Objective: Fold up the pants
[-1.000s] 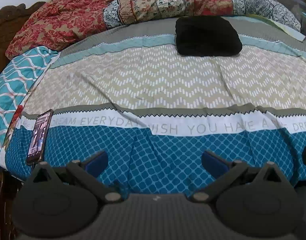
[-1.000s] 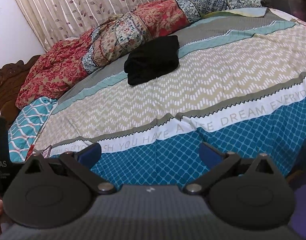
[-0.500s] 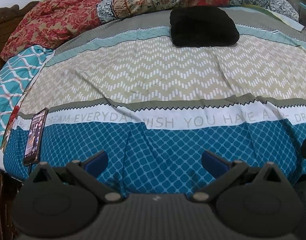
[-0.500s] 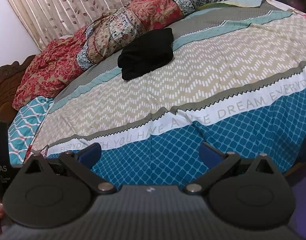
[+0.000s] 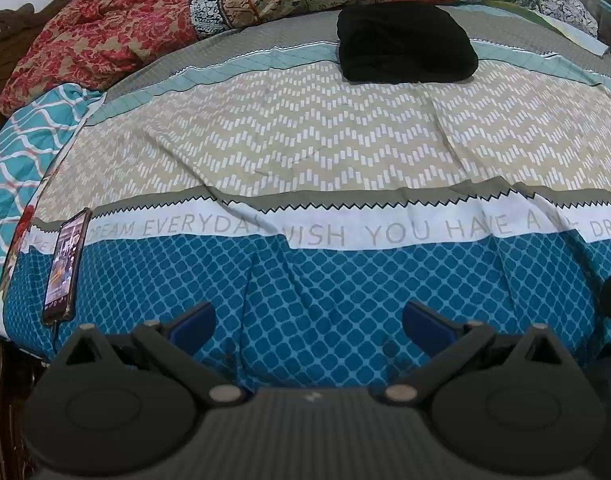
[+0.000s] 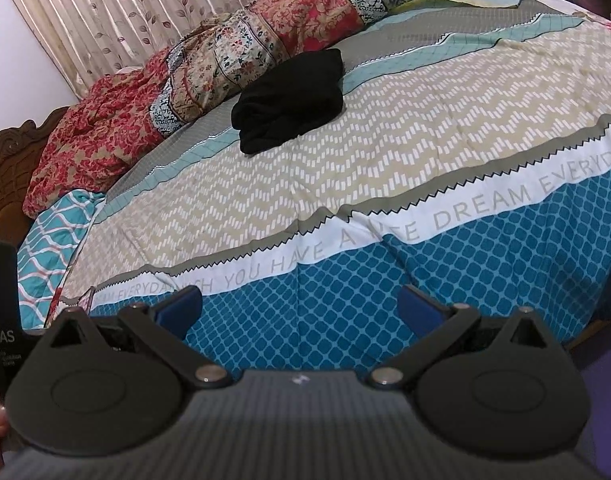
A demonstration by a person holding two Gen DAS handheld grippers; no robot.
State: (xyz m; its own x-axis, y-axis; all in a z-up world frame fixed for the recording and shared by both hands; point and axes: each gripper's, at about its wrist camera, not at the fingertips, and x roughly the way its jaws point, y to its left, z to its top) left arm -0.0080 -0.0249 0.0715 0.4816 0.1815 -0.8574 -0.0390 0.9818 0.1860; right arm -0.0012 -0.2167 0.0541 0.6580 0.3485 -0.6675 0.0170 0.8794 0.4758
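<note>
The black pants lie in a compact folded bundle at the far side of the bed, on the grey and teal stripes; they also show in the right wrist view. My left gripper is open and empty, over the blue checked band at the near edge of the bed. My right gripper is open and empty, also over the near blue band. Both are far from the pants.
A phone lies at the bed's near left edge. Rumpled red and patterned quilts are piled along the far side. A teal wavy pillow lies left. A carved wooden headboard and curtains stand behind.
Both grippers have drifted slightly; the pants sit a little higher in the left view and closer to centre in the right view. Jaws stay open.
</note>
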